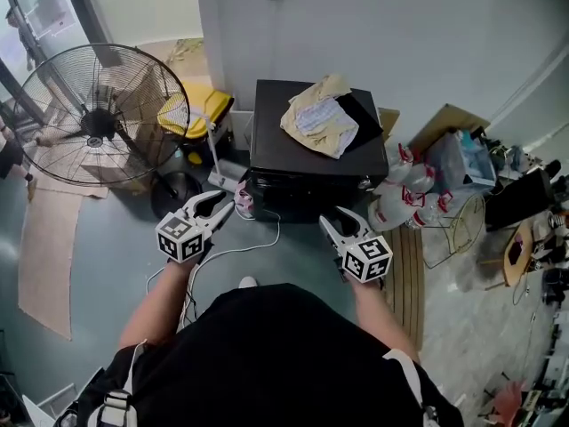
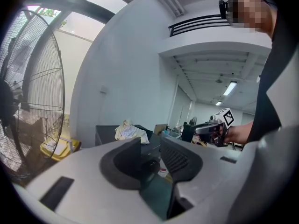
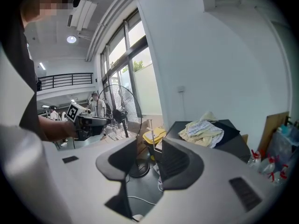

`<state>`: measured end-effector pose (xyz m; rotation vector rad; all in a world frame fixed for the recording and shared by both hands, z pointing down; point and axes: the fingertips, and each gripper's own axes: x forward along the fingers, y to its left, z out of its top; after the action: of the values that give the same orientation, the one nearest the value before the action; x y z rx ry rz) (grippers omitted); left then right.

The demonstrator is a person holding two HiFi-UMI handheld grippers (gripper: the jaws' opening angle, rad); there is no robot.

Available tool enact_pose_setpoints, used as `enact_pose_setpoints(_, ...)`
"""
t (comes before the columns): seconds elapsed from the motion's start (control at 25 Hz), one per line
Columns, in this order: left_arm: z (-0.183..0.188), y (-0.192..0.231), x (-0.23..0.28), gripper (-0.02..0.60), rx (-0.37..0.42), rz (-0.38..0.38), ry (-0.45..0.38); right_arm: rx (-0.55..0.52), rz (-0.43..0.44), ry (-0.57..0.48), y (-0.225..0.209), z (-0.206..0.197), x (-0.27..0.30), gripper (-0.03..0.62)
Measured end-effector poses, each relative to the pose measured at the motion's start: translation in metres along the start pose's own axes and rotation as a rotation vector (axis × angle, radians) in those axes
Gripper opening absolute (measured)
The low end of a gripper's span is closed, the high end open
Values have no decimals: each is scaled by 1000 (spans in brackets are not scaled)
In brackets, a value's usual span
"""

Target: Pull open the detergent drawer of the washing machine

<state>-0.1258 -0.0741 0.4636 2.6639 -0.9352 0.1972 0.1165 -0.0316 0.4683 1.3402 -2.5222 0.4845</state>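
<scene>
We hold the left gripper (image 1: 222,205) and right gripper (image 1: 338,226), jaws apart and empty, near the black washer (image 1: 274,127) by the wall, cloth (image 1: 320,118) on top.

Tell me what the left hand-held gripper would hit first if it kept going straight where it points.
Probably the dark front of the washing machine, which shows between the open jaws of the left hand-held gripper, though depth is unclear.

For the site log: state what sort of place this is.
Probably a cluttered workshop or lab corner: a large black wire-caged pedestal fan, flattened brown cardboard, and clear spray bottles with red triggers.
</scene>
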Motion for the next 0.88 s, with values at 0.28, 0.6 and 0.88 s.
enact_pose_setpoints(0.28,8,37,3,137,2,-13,0,-4,-19,-7,5,15,28,169)
enact_pose_setpoints(0.6,11,66,2,137,5,-48,4,-8,-49,-5,15,23,52,172)
enact_pose_setpoints(0.88,18,87,2,137,15,-69,-4,-11,-74,-2,21,28,66,173)
